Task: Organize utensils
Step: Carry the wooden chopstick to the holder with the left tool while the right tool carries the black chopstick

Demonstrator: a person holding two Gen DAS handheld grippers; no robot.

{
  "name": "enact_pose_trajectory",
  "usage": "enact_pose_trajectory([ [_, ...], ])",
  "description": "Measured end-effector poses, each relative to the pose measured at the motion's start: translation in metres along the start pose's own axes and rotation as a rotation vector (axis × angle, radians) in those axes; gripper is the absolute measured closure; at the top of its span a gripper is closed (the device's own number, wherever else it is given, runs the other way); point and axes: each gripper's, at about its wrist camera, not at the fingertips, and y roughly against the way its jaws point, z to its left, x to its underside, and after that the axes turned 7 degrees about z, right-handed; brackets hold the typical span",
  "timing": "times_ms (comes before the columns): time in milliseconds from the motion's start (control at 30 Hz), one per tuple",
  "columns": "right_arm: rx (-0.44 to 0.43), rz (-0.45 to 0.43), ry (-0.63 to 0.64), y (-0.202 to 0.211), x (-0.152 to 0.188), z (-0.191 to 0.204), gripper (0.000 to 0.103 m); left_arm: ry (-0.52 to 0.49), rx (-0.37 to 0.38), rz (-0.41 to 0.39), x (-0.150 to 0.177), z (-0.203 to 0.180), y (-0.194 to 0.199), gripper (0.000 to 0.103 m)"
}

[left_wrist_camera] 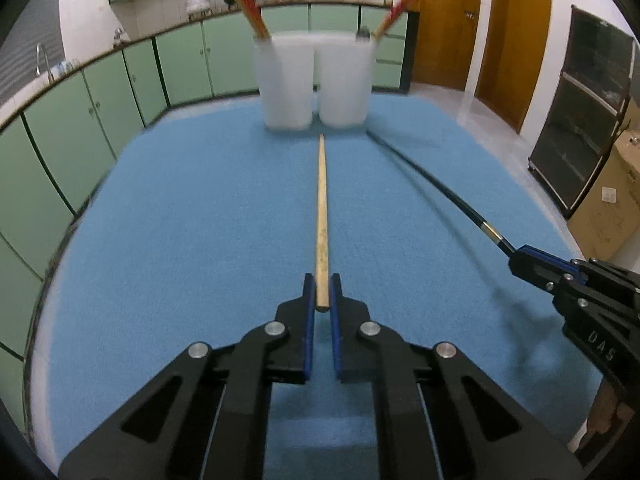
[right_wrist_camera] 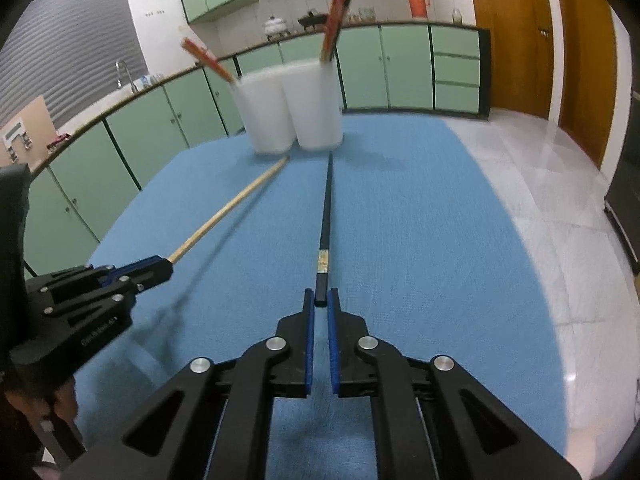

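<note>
Clearly, the wooden chopstick (left_wrist_camera: 321, 216) is pinched by its thick end in the closed left gripper (left_wrist_camera: 321, 294), its tip reaching toward the base of the left cup (left_wrist_camera: 285, 84). The black chopstick (right_wrist_camera: 325, 220) sits likewise in the closed right gripper (right_wrist_camera: 321, 298), pointing at the right cup (right_wrist_camera: 314, 104).

Each stick is held only at its very end, so the long free length could swing or pivot between the pads; the lacquered black one looks slick and may slip sooner than the matte, round wooden one. A tip that catches a rim could tip a cup, since both look like light, translucent white plastic, tall and narrow, standing side by side and touching. The red-topped chopsticks (left_wrist_camera: 246, 2) already leaning inside could also block the way in.

The blue mat (left_wrist_camera: 180, 220) is napped and soft, so a dropped stick would probably not roll far.
</note>
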Motion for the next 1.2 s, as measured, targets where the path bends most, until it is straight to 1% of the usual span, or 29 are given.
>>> enact_pose_trajectory([
  [267,0.005,-0.117,0.042,0.046,-0.034,0.002,0.097,-0.013,-0.018,-0.145,-0.031,0.005,0.061,0.097],
  [433,-0.005,-0.186,0.056,0.069,-0.057,0.001,0.097,-0.004,-0.008,-0.232,-0.05,0.004,0.09,0.097],
  [700,-0.03,-0.265,0.087,0.098,-0.084,0.007,0.097,0.007,0.024,-0.331,-0.072,0.005,0.124,0.097],
  [967,-0.048,-0.289,0.119,0.113,-0.099,0.013,0.097,0.001,0.042,-0.39,-0.081,0.004,0.143,0.097],
  [1200,-0.068,-0.3,0.146,0.121,-0.107,0.018,0.097,0.006,0.063,-0.403,-0.085,0.003,0.15,0.097],
])
